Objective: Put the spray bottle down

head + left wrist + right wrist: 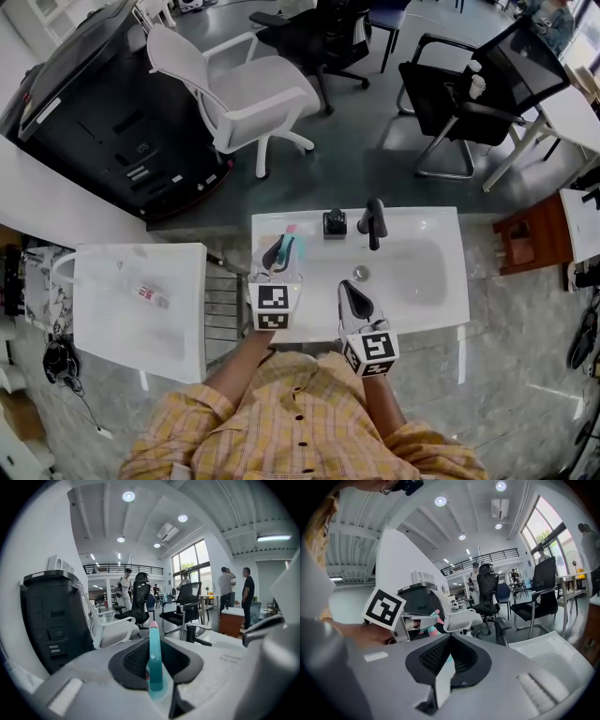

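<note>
A teal spray bottle [289, 247] with a pink tip sits between the jaws of my left gripper [279, 251], over the left end of the white sink counter [441, 314]. In the left gripper view the bottle's teal part [154, 660] stands upright, with the black pads [136, 660] pressed against it on both sides. My right gripper [349, 289] hovers over the counter's front edge, just right of the left one, jaws together with nothing held. The right gripper view shows its closed jaws [450, 656] and, to the left, the left gripper's marker cube [384, 607] beside the bottle [432, 620].
A black faucet [375, 222] and a small black fitting [335, 223] stand at the back of the basin [403, 267]. A white table [141, 309] lies to the left. Beyond are a white chair [248, 98], black office chairs [469, 94] and a black machine [103, 112].
</note>
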Available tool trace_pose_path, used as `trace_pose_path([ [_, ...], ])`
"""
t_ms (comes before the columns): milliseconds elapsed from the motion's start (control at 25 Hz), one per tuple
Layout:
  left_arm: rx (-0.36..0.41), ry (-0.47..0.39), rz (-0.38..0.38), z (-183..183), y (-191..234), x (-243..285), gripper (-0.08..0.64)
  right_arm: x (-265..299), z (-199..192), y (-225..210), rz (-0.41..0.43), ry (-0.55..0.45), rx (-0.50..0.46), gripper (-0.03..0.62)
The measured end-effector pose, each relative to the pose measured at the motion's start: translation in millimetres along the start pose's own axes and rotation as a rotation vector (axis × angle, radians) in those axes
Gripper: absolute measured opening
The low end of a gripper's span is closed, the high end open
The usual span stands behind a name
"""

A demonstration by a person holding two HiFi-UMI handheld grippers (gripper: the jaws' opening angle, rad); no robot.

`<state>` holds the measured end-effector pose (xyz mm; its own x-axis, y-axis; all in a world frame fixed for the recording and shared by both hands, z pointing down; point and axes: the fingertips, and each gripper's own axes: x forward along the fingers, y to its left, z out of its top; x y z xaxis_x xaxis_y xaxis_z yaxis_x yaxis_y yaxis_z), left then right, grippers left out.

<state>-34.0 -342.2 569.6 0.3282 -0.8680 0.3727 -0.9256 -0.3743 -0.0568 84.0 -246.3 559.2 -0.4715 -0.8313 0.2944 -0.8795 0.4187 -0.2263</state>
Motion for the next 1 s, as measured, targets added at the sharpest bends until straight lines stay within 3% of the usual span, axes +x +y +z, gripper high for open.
trace_pose_path([
  [1000,-0.037,0.071,-0.008,-20,11,74,0.072,1,-8,-26,-0.041,0.017,0.010,0.002],
])
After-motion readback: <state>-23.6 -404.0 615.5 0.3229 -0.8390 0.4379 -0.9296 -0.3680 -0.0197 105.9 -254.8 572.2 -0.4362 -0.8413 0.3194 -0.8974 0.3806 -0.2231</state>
